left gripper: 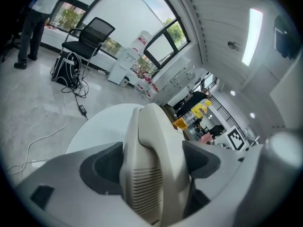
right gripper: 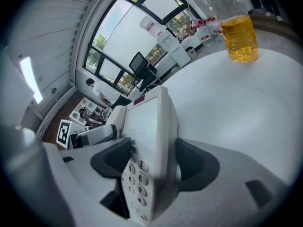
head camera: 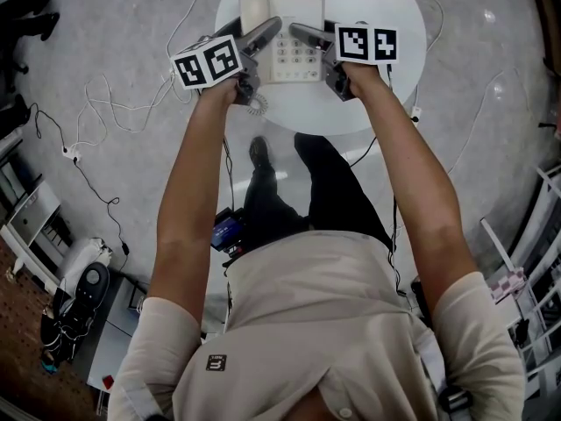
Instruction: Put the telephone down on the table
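1. The cream plastic desk telephone [head camera: 294, 46] is over the round white table [head camera: 410, 16], at the edge nearest the person. No view settles whether its underside already touches the top.
2. The left gripper [head camera: 266, 30] is clamped across the moulded cream handset [left gripper: 151, 164]. Both dark pads press on the handset's flanks near the slotted earpiece grille.
3. The right gripper [head camera: 303, 33] is pinching the opposite side of the telephone body, with one pad on the keypad face and the other against the outer side wall.
4. Handling judgement: the shell looks rigid and fairly light, with smooth, glossy plastic that offers the pads little friction. It is not fragile, but it would scuff or crack if dropped.
5. Grip judgement: the handset only sits in its cradle, so the left hold does not secure the base and the right hold carries the body. The side wall is the sounder place to grip. The keypad face risks pressed buttons.
6. A grey coiled cord [head camera: 256, 105] hangs off the table edge below the left gripper and could drag or snag during lowering.
7. A clear plastic bottle of yellow liquid [right gripper: 236, 32] stands at the far side of the table, well apart from the telephone.
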Motion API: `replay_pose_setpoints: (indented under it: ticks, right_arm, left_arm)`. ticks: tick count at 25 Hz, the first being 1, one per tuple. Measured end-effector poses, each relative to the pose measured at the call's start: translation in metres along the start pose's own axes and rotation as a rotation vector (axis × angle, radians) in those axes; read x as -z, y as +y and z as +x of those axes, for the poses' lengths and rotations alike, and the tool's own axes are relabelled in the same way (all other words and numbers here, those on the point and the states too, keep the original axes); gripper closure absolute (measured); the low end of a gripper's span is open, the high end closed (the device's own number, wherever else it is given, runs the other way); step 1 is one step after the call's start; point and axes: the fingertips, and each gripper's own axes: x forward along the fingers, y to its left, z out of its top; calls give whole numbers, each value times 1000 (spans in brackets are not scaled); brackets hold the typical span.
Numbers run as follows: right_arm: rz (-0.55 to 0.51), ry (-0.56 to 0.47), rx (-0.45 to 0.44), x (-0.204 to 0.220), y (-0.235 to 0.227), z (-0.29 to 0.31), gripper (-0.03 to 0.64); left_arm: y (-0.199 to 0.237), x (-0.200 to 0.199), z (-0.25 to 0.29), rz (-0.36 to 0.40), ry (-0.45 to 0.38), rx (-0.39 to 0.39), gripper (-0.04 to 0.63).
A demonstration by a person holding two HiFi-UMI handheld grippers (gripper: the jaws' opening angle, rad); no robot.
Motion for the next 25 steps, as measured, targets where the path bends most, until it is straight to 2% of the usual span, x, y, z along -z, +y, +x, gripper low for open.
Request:
replay_pose_setpoints:
  ticks: [2, 12, 20, 25]
  right_arm:
    - [-3, 0, 4, 2, -3, 0, 327]
    - [-39, -10, 67, 0, -7, -9, 343]
    - [-53, -75, 190, -12, -16, -38, 362]
    - [-101, -124, 221, -23, 1, -66, 373]
  left_arm:
    - [1, -2, -1, 23, -16, -8, 210]
    - [-4, -20, -15, 34, -64, 0, 210]
    - [-1, -21, -43, 65, -67, -36, 211]
    - [-20, -39, -75, 120, -98, -49, 212]
